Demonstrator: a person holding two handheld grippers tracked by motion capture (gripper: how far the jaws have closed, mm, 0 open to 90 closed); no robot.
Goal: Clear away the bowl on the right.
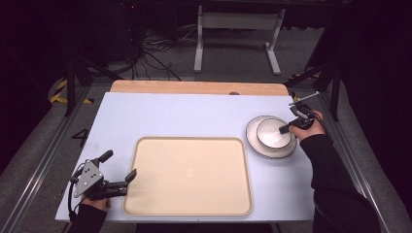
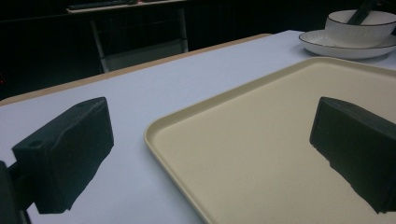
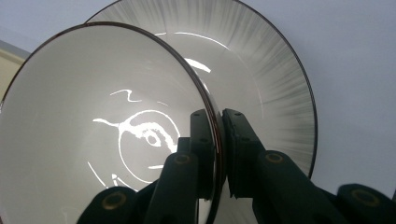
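The right gripper [image 3: 218, 140] pinched the bowl's [image 3: 93, 130] rim at lower middle; lift slowly off the plate [image 3: 280, 84]. The left gripper [image 2: 210, 154] stood open.

High view overhead; gripper views low, sharing bowl [image 2: 359, 25]

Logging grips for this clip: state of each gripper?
Left gripper: open, empty.
Right gripper: shut on the white ceramic bowl, pinching its dark rim.
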